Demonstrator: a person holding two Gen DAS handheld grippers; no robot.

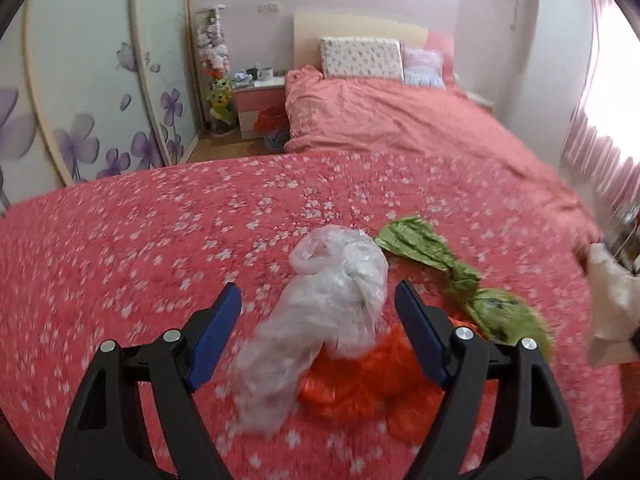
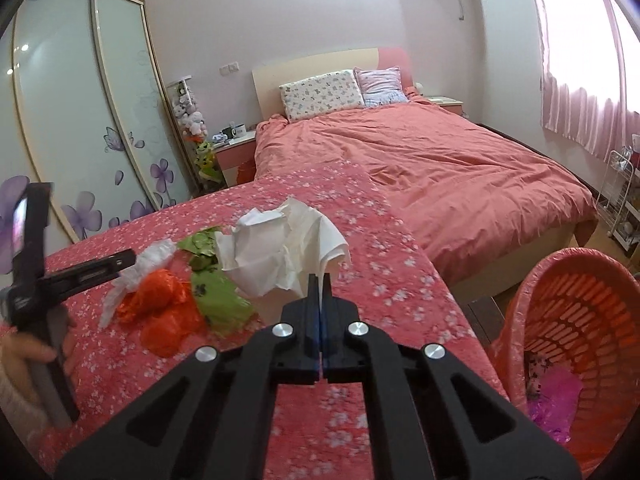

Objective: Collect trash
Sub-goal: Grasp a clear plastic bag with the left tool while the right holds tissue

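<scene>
A clear crumpled plastic bag [image 1: 336, 312] lies on the red flowered cloth [image 1: 160, 248], between the open blue fingers of my left gripper [image 1: 318, 296]. An orange bag [image 1: 360, 384] lies under it and a green bag [image 1: 440, 256] to its right. My right gripper [image 2: 320, 280] is shut on a crumpled white paper tissue [image 2: 280, 248] and holds it up above the cloth. The right wrist view also shows the clear bag [image 2: 154, 256], the orange bag [image 2: 160, 308], the green bag [image 2: 220, 300] and the left gripper [image 2: 120, 262].
A red plastic basket [image 2: 580, 344] lined with a pink bag stands low at the right, with pink trash inside. Behind is a bed with a pink quilt [image 2: 440, 168], a nightstand [image 1: 260, 100], wardrobe doors [image 2: 80, 120] and a wire rack [image 2: 620, 200].
</scene>
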